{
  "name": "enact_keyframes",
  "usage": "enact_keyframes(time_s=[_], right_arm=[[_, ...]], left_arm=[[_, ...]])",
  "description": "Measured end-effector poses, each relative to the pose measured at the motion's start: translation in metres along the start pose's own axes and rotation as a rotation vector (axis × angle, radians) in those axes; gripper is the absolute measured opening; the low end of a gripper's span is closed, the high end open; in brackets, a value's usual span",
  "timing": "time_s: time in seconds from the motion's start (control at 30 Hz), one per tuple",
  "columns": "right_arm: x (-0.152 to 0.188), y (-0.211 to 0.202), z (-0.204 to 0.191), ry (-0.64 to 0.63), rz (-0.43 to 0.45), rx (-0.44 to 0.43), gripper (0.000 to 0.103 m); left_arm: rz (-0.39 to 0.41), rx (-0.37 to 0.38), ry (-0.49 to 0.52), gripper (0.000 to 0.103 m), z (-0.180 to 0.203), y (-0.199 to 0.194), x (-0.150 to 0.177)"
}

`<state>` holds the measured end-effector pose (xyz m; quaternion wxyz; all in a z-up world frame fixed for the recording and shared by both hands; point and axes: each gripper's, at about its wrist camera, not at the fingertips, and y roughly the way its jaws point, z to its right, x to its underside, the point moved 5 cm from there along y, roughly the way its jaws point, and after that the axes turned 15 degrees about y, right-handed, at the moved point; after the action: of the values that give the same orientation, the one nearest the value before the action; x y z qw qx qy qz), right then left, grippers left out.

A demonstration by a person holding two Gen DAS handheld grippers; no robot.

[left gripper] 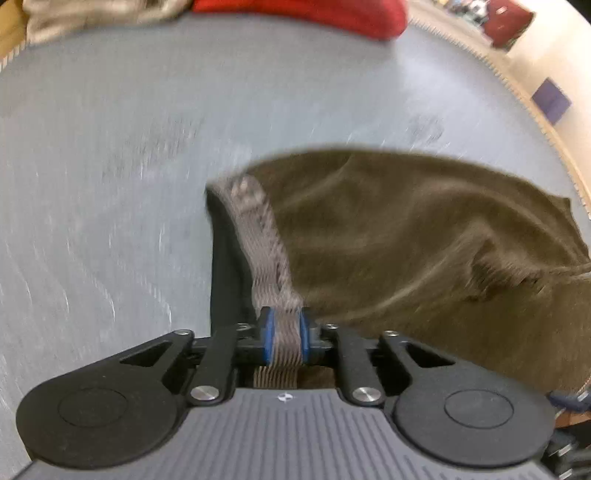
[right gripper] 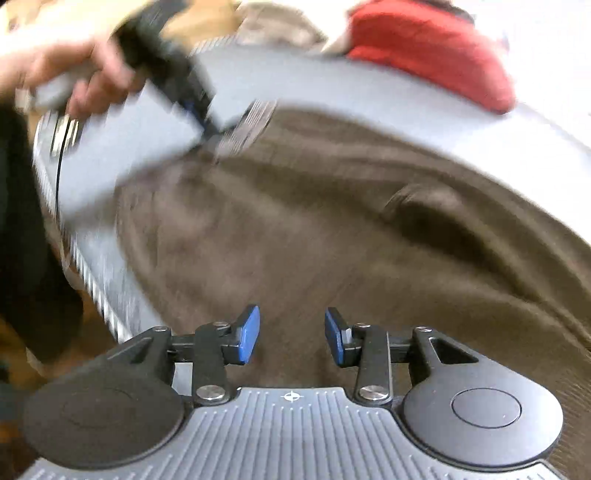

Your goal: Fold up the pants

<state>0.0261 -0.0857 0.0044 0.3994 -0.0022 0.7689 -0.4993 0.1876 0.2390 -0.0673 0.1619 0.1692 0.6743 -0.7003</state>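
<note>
Brown pants lie rumpled on the grey mat. Their grey ribbed waistband runs up from the cloth into my left gripper, whose blue pads are shut on the band. In the right wrist view the pants fill the middle, and the left gripper, held by a hand, pinches the waistband at the garment's far corner. My right gripper hangs open just above the brown cloth, with nothing between its blue pads. Both views are blurred.
A red cloth and a beige cloth lie at the mat's far edge. The mat's serrated border curves down the right. A person's dark clothing stands at the mat's left side.
</note>
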Motion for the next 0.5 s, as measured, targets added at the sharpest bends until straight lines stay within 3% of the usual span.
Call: enact_keyframes(time_s=[0.1,0.23,0.33,0.5], right_arm=[[-0.027,-0.033,0.022,0.079,0.130,0.029,0.041],[-0.075,-0.091,0.071,0.215,0.333,0.125,0.044],[-0.103,-0.127,0.110,0.304,0.433,0.185,0.053],[-0.124,-0.164,0.166,0.313,0.527,0.322,0.065]], left_arm=[[0.072,0.007,0.006,0.052,0.010,-0.011,-0.012],[0.174,0.014,0.025,0.056,0.025,-0.023,-0.023],[0.282,-0.020,0.066,0.066,0.035,-0.034,-0.031],[0.298,-0.019,0.058,0.067,0.039,-0.030,-0.036]])
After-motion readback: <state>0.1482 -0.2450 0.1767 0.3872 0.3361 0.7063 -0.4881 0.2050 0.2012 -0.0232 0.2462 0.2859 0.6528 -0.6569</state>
